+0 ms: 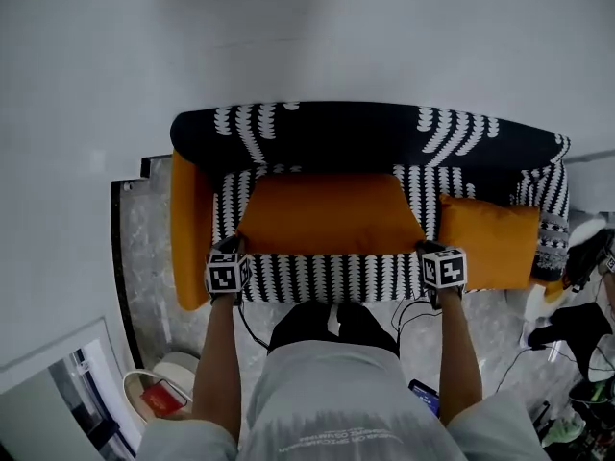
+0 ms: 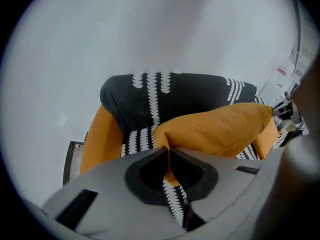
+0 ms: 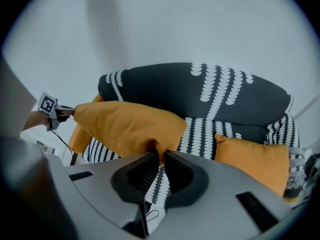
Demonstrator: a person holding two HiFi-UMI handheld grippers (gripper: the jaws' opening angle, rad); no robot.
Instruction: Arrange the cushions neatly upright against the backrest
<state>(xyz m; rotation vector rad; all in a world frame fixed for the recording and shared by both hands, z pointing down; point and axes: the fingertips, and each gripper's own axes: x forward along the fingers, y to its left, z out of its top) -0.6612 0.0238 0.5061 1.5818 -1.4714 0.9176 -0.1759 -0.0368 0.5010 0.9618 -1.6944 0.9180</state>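
Seen from above, a black sofa (image 1: 365, 133) with white leaf-like stripes and orange armrests stands against a pale wall. A person stands at its front edge with a gripper in each hand. The large orange cushion (image 1: 332, 214) lies lengthwise across the middle of the seat, its far long edge at the foot of the backrest, and is gripped at both near corners. The left gripper (image 1: 229, 246) is clamped on the near left corner: in the left gripper view its dark pads are closed together on a thin fold of orange fabric. The right gripper (image 1: 432, 250) is likewise pinched shut on the near right corner. A smaller orange cushion (image 1: 488, 238) sits just beside the large one, at the seat's right end beside the patterned right armrest, with neither gripper touching it.
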